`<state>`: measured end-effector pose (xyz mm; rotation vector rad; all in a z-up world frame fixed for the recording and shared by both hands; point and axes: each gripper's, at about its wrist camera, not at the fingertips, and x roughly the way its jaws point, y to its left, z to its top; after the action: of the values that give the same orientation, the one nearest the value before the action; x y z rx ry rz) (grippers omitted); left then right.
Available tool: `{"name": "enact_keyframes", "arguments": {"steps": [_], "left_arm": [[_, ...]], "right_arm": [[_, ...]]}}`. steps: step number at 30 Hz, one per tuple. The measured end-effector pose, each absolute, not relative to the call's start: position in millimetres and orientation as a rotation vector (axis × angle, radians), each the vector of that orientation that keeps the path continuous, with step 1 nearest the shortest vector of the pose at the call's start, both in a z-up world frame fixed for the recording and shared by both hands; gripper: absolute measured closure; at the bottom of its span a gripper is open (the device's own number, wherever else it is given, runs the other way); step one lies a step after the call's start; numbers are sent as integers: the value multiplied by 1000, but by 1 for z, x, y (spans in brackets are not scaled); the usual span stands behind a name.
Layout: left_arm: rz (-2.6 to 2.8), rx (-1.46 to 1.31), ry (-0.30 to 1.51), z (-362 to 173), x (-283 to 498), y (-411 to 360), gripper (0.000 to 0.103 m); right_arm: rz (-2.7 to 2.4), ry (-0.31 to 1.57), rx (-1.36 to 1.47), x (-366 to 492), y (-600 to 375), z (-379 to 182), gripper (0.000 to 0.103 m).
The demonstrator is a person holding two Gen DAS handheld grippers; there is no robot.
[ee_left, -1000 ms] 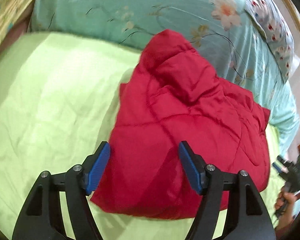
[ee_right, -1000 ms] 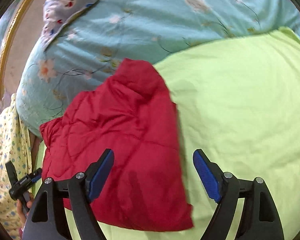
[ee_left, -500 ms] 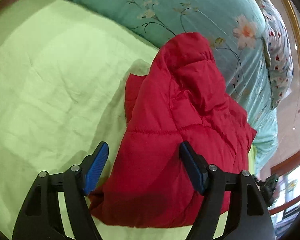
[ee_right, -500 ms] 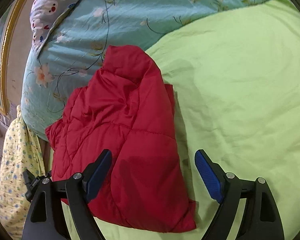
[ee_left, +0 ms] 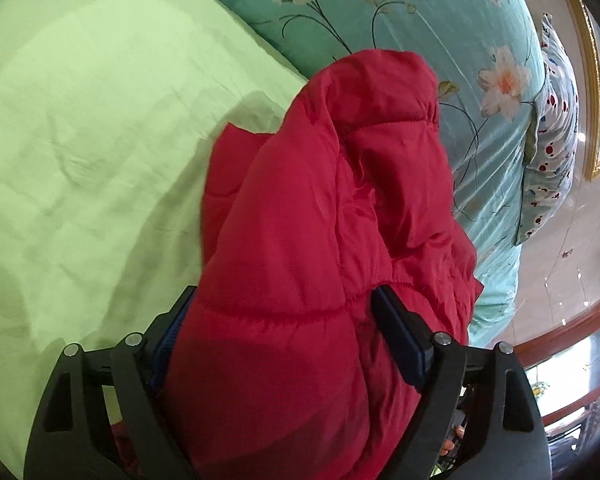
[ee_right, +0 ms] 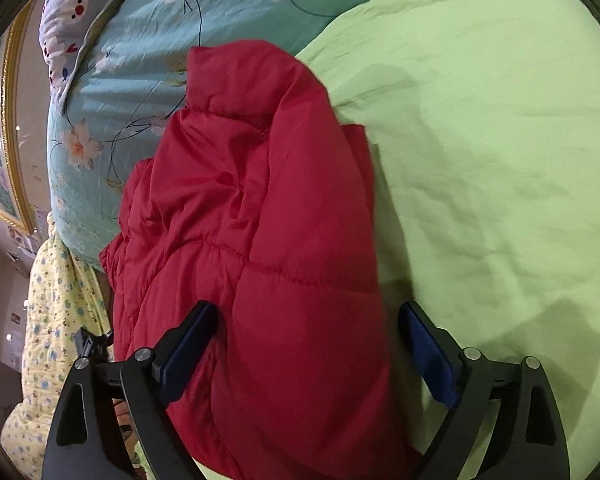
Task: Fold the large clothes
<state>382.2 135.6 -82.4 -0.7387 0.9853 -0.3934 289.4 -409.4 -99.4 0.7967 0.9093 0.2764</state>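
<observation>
A red quilted puffer jacket (ee_left: 320, 220) lies folded in a bundle on the light green bedsheet (ee_left: 80, 140); it also shows in the right wrist view (ee_right: 260, 220). My left gripper (ee_left: 284, 332) is open, its blue-padded jaws straddling the jacket's near end, with the fabric bulging between them. My right gripper (ee_right: 312, 344) is open too, and its jaws stand on either side of the jacket's near edge. The jacket's near hem is hidden behind both grippers.
A teal floral quilt (ee_left: 420, 20) lies bunched behind the jacket, with a patterned pillow (ee_left: 552, 120) beside it. A yellow flowered blanket (ee_right: 48, 320) hangs at the bed's left edge in the right wrist view. Green sheet (ee_right: 500, 160) stretches to the right.
Both grippers have moved forward and down onto the jacket, so its near end now sits between the open jaws. The jacket itself has stayed in place.
</observation>
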Motion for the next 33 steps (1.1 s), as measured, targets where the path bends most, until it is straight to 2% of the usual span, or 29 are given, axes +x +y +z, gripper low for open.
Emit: {"name": "enact_keyframes", "arguments": {"steps": [3, 4, 5, 7, 8, 10, 12, 21, 28, 33], "left_arm": [[-417, -742, 971, -83, 382, 134, 17], [-429, -747, 964, -83, 381, 135, 21], [-440, -750, 958, -82, 380, 136, 28], [-458, -742, 941, -77, 374, 136, 38], [-462, -734, 934, -74, 371, 136, 43], [-470, -721, 914, -65, 361, 136, 48], [-473, -707, 895, -56, 349, 139, 50], [-495, -670, 857, -23, 256, 156, 53], [-488, -700, 874, -26, 173, 175, 53], [-464, -682, 888, -32, 147, 178, 53]], "right_arm": [[322, 920, 804, 299, -402, -103, 13], [352, 928, 818, 302, -398, -105, 21], [363, 935, 823, 305, -396, -106, 23], [356, 939, 807, 305, -391, -104, 41], [360, 941, 807, 305, -390, -103, 45], [363, 942, 798, 301, -387, -96, 58], [362, 944, 778, 294, -383, -85, 63], [448, 945, 719, 229, -366, -50, 68], [506, 972, 741, 160, -357, -52, 68], [514, 967, 759, 132, -355, -61, 66]]}}
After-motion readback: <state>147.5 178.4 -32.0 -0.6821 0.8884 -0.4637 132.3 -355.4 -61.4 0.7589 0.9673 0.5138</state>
